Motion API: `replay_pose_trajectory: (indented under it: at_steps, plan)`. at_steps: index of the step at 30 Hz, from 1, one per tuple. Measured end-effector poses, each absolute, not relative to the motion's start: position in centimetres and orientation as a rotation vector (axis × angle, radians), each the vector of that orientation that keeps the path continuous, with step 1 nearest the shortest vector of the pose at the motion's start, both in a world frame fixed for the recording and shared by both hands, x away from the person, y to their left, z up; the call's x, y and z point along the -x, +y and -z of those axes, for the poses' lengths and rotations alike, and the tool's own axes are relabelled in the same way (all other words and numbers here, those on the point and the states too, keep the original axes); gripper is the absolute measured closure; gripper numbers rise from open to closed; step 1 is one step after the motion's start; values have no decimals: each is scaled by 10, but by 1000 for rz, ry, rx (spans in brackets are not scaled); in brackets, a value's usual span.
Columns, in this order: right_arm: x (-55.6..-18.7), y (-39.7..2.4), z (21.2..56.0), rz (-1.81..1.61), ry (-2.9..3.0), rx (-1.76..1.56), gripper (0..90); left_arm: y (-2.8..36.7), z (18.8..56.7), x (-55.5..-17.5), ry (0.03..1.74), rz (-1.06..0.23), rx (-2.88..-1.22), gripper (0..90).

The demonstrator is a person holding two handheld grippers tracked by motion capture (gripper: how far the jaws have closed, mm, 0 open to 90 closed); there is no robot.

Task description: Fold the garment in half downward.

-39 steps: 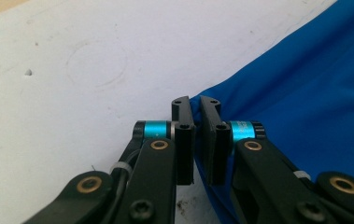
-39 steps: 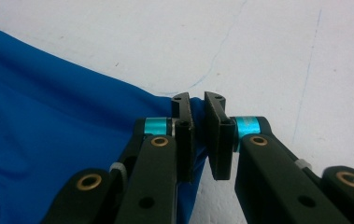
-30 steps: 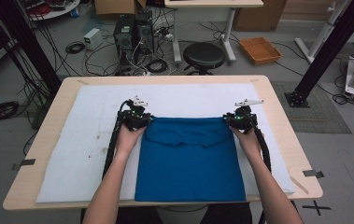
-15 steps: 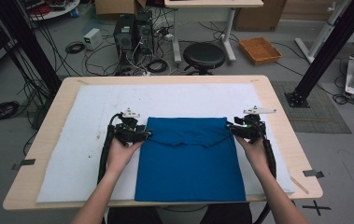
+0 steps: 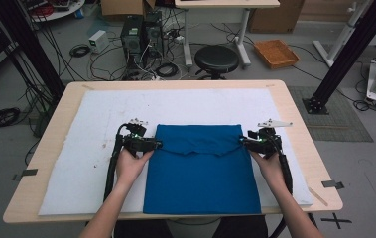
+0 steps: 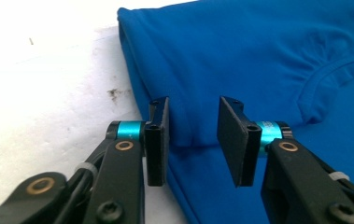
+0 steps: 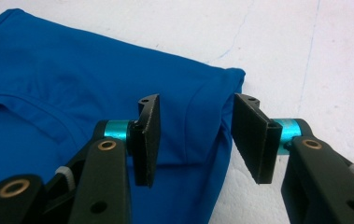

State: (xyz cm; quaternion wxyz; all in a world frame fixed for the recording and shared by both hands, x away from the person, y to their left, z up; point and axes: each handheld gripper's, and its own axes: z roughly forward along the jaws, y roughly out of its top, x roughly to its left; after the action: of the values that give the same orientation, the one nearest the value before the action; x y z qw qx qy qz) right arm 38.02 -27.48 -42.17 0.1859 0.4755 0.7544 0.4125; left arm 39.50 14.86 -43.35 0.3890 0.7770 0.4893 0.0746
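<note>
Both tongs released and straddling the side edges of the blue shirt (image 5: 203, 171), which lies folded flat mid-tabletop (image 5: 294, 99) on the white mat (image 5: 91, 163): left tongs (image 6: 193, 140) just narrowed, right tongs (image 7: 195, 140) opened, hands slid outward since earlier; pinch both layers evenly before lifting.

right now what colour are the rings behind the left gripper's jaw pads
Turquoise blue rings, clearest in the left gripper view.
</note>
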Motion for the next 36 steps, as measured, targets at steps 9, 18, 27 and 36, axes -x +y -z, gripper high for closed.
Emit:
replay_pose_trajectory:
  at_steps: [9, 18, 27, 36]
  plan:
    - [-380, -275, 427, -1175, 2154, -1379, 622, 144, 433, -397, 1222, -201, -1990, 795]
    - [-387, -274, 439, -1117, 2201, -1488, 628, 142, 430, -395, 1191, -213, -2003, 873]
    - [-389, -270, 438, -1126, 2212, -1442, 868, 142, 426, -395, 1153, -220, -2005, 883]
    - [-378, -275, 425, -1201, 2201, -1415, 874, 144, 415, -386, 1109, -218, -1991, 884]
